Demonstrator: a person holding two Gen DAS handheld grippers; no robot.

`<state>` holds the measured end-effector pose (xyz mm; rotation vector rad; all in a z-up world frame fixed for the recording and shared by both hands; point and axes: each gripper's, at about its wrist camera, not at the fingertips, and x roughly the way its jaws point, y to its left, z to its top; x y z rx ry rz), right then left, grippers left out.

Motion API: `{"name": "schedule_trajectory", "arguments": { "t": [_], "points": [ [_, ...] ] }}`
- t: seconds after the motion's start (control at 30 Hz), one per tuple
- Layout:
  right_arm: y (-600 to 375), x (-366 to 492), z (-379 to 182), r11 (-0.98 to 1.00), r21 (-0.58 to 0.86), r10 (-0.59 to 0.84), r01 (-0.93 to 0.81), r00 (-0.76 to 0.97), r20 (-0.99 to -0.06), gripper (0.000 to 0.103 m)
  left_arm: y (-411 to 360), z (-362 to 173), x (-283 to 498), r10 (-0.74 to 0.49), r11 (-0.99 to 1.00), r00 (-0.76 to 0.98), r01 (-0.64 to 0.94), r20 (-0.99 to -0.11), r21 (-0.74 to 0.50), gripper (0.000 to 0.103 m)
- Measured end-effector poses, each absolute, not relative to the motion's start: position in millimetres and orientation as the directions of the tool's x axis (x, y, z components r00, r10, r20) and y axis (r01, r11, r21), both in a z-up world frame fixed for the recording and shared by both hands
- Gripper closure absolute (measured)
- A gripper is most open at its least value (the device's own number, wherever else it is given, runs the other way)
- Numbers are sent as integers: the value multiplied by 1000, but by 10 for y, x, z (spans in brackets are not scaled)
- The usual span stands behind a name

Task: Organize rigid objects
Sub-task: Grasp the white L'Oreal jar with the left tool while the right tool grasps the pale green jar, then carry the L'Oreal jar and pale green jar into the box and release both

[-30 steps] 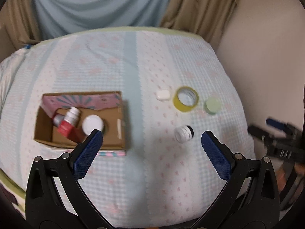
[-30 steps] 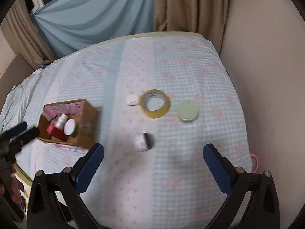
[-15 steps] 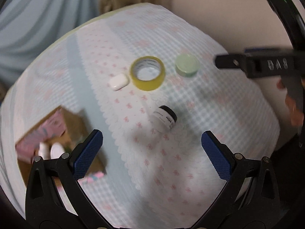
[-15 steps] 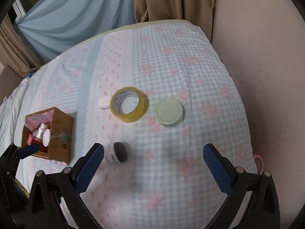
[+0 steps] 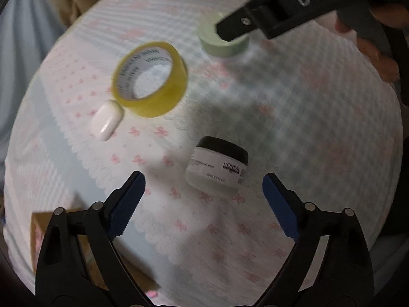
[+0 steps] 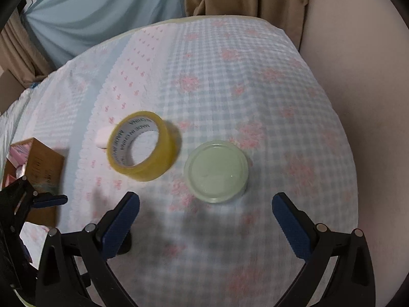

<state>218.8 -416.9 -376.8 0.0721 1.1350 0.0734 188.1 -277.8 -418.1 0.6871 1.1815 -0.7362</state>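
Observation:
A white jar with a black lid [image 5: 217, 166] lies on its side on the bedspread. My left gripper [image 5: 203, 179] points down over it. Its jaws are closing, with the jar just ahead between the blue pads and untouched. A yellow tape roll [image 5: 150, 79], a small white case [image 5: 107, 120] and a round pale-green tin [image 5: 219, 43] lie farther off. In the right wrist view my right gripper [image 6: 205, 200] stands open just before the green tin [image 6: 216, 170], nothing between its pads. The tape roll [image 6: 143, 148] sits left of the tin.
An open cardboard box [image 6: 43, 166] holding several items stands at the left, with its corner [image 5: 41, 230] in the left wrist view. A beige wall runs along the bed's right side. Curtains hang behind the bed. A hand [image 5: 378, 51] grips the right tool.
Both grippers have come down close to the bedspread. The left one rolled and moved from the box side to over the jar, and its jaws narrowed. The right one neared the green tin.

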Motion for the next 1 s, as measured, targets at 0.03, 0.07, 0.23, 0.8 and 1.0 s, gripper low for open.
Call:
{"name": "schedule_trajectory", "arguments": {
  "t": [0.03,0.07,0.23,0.8,1.0],
  "points": [
    [-4169,2209,-3808,995,94,96,-25,418,-903,0,-2794,-4215,1894,-146,581,198,810,-969,78,15],
    [-4169,2244,-3859,995,92,96,-29,413,-906,0,-2817,-4260,1912,-149,572,182,817,-972,65,16],
    [-4160,2392,-4107,996,79,87,-38,376,-922,0,-2927,-4476,1952,-149,528,133,848,-980,35,24],
    [-4195,2714,-4358,997,63,72,-41,295,-953,33,-2914,-4727,2231,-170,541,34,839,-985,-64,44],
    [-4127,2711,-4331,998,41,51,-41,291,-955,34,-2847,-4690,2248,-174,575,49,816,-984,-61,45]
  ]
}}
